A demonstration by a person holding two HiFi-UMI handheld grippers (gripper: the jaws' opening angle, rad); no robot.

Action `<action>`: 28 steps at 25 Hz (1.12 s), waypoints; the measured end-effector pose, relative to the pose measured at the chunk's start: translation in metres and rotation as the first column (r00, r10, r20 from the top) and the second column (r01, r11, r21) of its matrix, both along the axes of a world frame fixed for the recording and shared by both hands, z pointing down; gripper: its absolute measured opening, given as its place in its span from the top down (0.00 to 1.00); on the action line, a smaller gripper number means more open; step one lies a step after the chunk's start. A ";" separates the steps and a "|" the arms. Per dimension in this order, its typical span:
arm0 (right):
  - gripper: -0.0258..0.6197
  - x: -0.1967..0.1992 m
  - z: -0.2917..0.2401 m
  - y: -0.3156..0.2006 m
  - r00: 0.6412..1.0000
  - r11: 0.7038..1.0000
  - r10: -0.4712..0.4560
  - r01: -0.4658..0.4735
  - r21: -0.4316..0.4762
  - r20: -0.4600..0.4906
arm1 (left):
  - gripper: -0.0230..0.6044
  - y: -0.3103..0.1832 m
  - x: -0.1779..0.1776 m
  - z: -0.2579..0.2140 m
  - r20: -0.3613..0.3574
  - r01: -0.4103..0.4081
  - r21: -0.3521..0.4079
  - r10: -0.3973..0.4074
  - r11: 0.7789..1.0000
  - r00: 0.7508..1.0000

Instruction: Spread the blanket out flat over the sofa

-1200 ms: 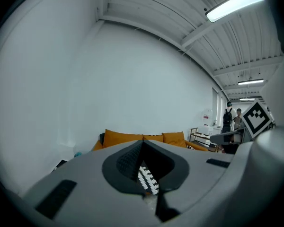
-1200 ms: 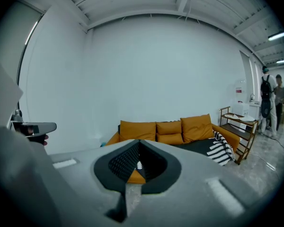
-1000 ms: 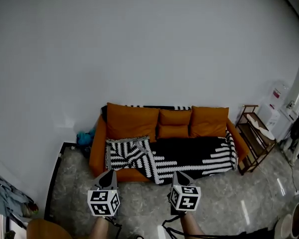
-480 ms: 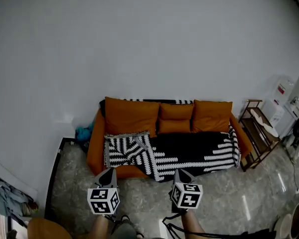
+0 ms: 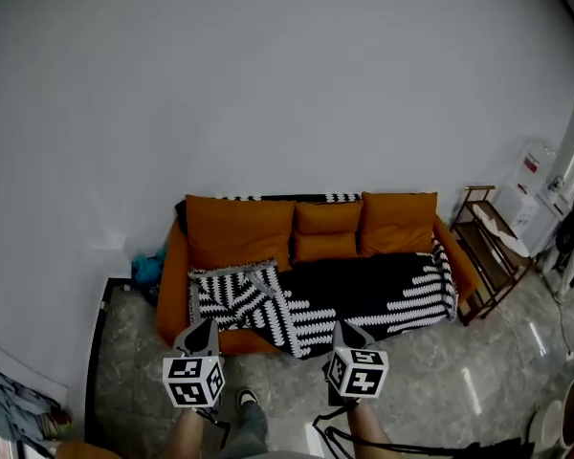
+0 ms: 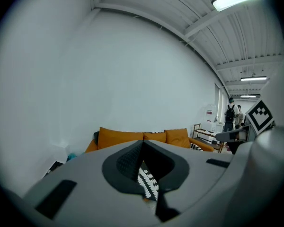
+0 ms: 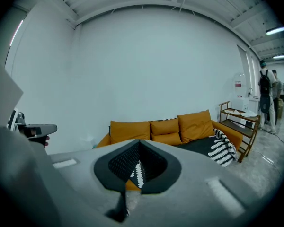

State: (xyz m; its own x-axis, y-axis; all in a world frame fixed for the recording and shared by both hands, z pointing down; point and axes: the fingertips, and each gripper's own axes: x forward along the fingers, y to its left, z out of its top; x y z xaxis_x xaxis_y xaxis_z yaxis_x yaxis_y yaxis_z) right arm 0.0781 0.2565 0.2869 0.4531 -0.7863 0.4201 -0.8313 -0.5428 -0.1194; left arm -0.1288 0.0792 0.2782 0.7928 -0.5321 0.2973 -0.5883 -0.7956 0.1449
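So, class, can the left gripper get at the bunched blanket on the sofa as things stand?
Probably yes, after a step closer: only bare floor lies between the left gripper and the blanket. Its jaws are shut and must open first.

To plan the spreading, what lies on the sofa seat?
A black-and-white blanket covers it, bunched at the picture's left; three orange cushions stand behind. What lies beneath is hidden.

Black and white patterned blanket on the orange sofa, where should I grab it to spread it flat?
Grip the black-and-white patterned blanket by its folded-over flap at the orange sofa's left end, coming from the front: that part lies doubled and rumpled, the rest looks flat.
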 end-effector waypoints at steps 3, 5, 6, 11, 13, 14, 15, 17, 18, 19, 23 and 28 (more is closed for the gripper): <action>0.95 0.016 -0.003 -0.017 1.000 1.000 0.015 -0.015 -0.003 -0.010 | 0.96 -0.022 0.018 -0.002 -0.011 -0.013 0.004 0.013 1.000 1.000; 0.95 0.028 -0.007 -0.032 1.000 1.000 0.023 -0.023 -0.003 -0.015 | 0.96 -0.040 0.031 -0.004 -0.018 -0.018 0.001 0.018 1.000 1.000; 0.95 0.033 -0.009 -0.040 1.000 1.000 0.026 -0.026 -0.004 -0.017 | 0.96 -0.048 0.038 -0.005 -0.019 -0.022 -0.002 0.021 1.000 1.000; 0.95 0.060 -0.014 -0.075 0.999 0.999 0.039 -0.040 -0.015 -0.028 | 0.96 -0.087 0.066 -0.004 -0.020 -0.038 -0.013 0.038 0.999 0.999; 0.95 0.070 -0.015 -0.092 0.999 0.999 0.039 -0.040 -0.021 -0.030 | 0.96 -0.106 0.077 -0.004 -0.021 -0.036 -0.020 0.036 0.999 0.999; 0.95 0.074 -0.015 -0.101 0.999 0.999 0.038 -0.039 -0.024 -0.030 | 0.96 -0.114 0.082 -0.004 -0.021 -0.036 -0.024 0.036 0.999 0.999; 0.95 0.078 -0.014 -0.108 0.999 0.999 0.038 -0.038 -0.027 -0.030 | 0.96 -0.122 0.086 -0.003 -0.021 -0.037 -0.027 0.036 0.999 0.999; 0.95 0.085 -0.013 -0.123 0.999 0.999 0.035 -0.036 -0.034 -0.031 | 0.96 -0.137 0.094 0.000 -0.021 -0.038 -0.032 0.037 0.999 0.999; 0.95 0.088 -0.013 -0.130 0.999 0.999 0.032 -0.034 -0.038 -0.033 | 0.96 -0.143 0.098 0.001 -0.021 -0.038 -0.036 0.037 0.999 0.999; 0.95 0.092 -0.013 -0.137 0.999 0.999 0.031 -0.032 -0.041 -0.036 | 0.96 -0.150 0.101 0.002 -0.022 -0.038 -0.039 0.037 0.999 0.999; 0.95 0.104 -0.013 -0.165 0.998 0.998 0.025 -0.028 -0.054 -0.055 | 0.96 -0.176 0.115 0.008 -0.024 -0.040 -0.049 0.038 0.998 0.999; 0.95 0.117 -0.010 -0.190 0.997 0.997 0.022 -0.027 -0.075 -0.069 | 0.96 -0.203 0.130 0.015 -0.020 -0.044 -0.065 0.043 0.997 0.999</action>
